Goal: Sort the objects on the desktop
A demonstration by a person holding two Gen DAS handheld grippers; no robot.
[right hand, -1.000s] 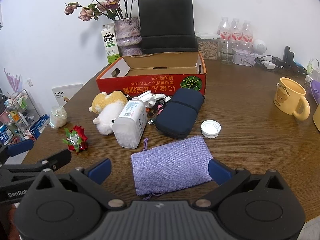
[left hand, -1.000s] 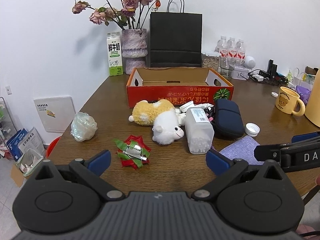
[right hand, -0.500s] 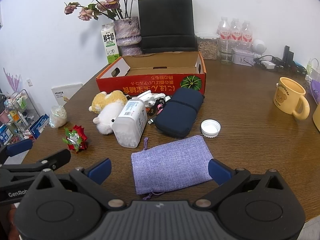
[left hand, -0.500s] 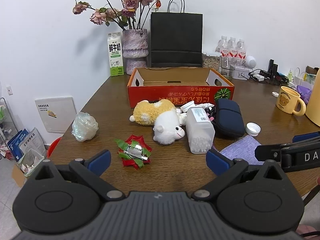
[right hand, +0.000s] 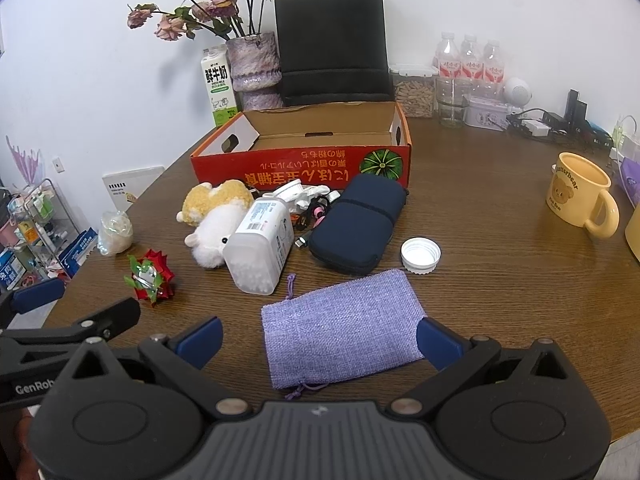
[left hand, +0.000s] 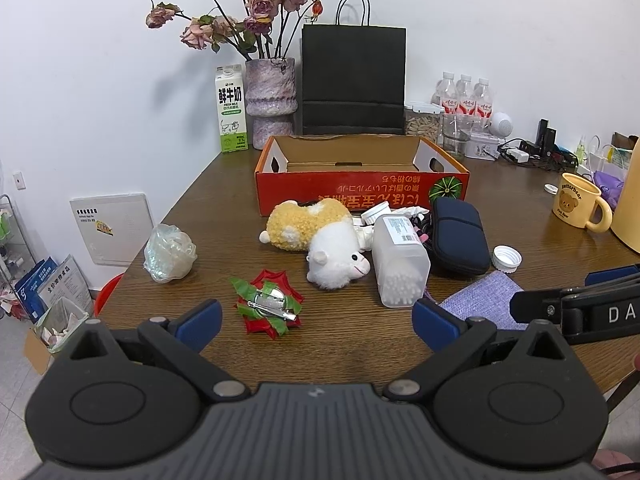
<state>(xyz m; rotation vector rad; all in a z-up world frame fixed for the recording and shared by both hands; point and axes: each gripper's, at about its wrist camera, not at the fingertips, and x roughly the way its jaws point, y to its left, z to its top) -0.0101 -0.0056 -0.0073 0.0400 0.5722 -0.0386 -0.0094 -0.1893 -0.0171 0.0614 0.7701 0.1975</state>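
An open red cardboard box [left hand: 362,194] [right hand: 304,176] stands mid-table. In front of it lie a yellow-and-white plush toy [left hand: 320,236] [right hand: 216,220], a clear tub of cotton swabs [left hand: 400,264] [right hand: 262,244], a navy zip case [left hand: 458,234] [right hand: 358,222], a white lid [left hand: 507,258] [right hand: 420,255], a purple cloth pouch [right hand: 340,332] [left hand: 480,300] and a red-green bow clip [left hand: 268,308] [right hand: 150,276]. My left gripper [left hand: 316,320] hangs open just short of the bow clip. My right gripper [right hand: 320,338] stands open over the pouch, holding nothing.
A crumpled plastic wrap [left hand: 170,254] lies near the left table edge. A yellow bear mug [left hand: 578,206] [right hand: 582,196] stands at the right. Behind the box are a milk carton [left hand: 231,108], a vase of dried roses [left hand: 272,96], a black paper bag [left hand: 353,80] and water bottles [left hand: 464,98].
Both views have barely shifted; nothing on the table has moved and both grippers stay open.
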